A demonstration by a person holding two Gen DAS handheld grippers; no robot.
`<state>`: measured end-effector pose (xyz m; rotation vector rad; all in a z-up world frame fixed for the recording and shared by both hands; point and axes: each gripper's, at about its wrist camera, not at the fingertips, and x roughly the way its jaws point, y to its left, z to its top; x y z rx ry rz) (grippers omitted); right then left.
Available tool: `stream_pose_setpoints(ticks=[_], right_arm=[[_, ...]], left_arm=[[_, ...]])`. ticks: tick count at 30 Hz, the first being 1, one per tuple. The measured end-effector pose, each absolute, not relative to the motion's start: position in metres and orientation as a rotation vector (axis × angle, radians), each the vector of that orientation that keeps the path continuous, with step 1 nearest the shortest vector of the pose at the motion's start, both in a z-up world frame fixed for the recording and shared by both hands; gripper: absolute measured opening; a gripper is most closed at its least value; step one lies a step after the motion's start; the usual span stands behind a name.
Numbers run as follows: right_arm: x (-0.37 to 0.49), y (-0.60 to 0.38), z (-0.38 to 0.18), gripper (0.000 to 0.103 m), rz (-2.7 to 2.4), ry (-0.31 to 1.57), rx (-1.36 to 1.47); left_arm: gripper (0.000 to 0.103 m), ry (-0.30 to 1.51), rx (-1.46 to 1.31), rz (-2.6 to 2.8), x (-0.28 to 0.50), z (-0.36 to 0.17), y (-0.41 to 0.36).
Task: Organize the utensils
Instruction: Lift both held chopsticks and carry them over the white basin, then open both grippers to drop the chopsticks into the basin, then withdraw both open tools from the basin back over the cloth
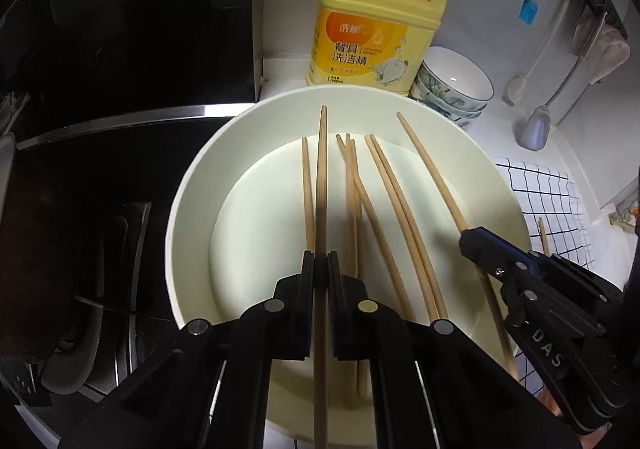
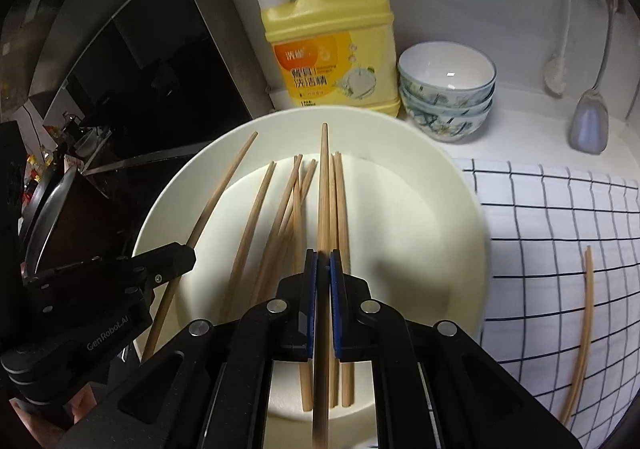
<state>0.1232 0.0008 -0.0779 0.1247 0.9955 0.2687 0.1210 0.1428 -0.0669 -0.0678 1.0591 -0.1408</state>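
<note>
A cream deep plate (image 1: 188, 193) (image 2: 460, 193) holds several loose bamboo chopsticks (image 1: 384, 185) (image 2: 256, 217). My left gripper (image 1: 321, 255) hangs over the plate's near side, shut on one chopstick (image 1: 322, 169) that points away along its fingers. My right gripper (image 2: 323, 253) is shut on another chopstick (image 2: 323, 177) in the same way. Each shows in the other's view: the right gripper (image 1: 470, 237) grips its slanted chopstick (image 1: 432, 173) over the plate's right rim, and the left gripper (image 2: 188, 255) clamps its chopstick (image 2: 224, 189) at the left rim. One more chopstick (image 2: 586, 309) (image 1: 542, 237) lies on the checked cloth.
A yellow detergent bottle (image 1: 376, 21) (image 2: 332, 37) and stacked patterned bowls (image 1: 456, 85) (image 2: 448, 89) stand behind the plate. A ladle (image 1: 534, 129) (image 2: 588, 125) and a white spoon (image 2: 556, 73) hang at the wall. The white checked cloth (image 2: 560, 229) lies right; a black stove (image 1: 100, 209) lies left.
</note>
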Motion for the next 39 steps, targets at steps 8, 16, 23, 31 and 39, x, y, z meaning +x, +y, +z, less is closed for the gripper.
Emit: stream_pose_setpoints(ticks=[8, 16, 23, 31, 39], right_arm=[[0.148, 0.005, -0.098, 0.006, 0.282, 1.066, 0.103], [0.152, 0.005, -0.105, 0.006, 0.285, 1.090, 0.087], [0.149, 0.000, -0.101, 0.014, 0.261, 1.076, 0.087], [0.132, -0.008, -0.080, 0.032, 0.240, 1.024, 0.074], [0.106, -0.008, -0.072, 0.045, 0.238, 1.011, 0.067]], left_arm=[[0.007, 1.107, -0.074, -0.119, 0.136, -0.087, 0.141], [0.007, 1.127, -0.074, -0.105, 0.144, -0.097, 0.141], [0.036, 1.118, -0.068, -0.058, 0.140, -0.095, 0.145], [0.078, 1.043, -0.074, 0.021, 0.124, -0.069, 0.164], [0.088, 1.034, -0.052, 0.051, 0.102, -0.054, 0.169]])
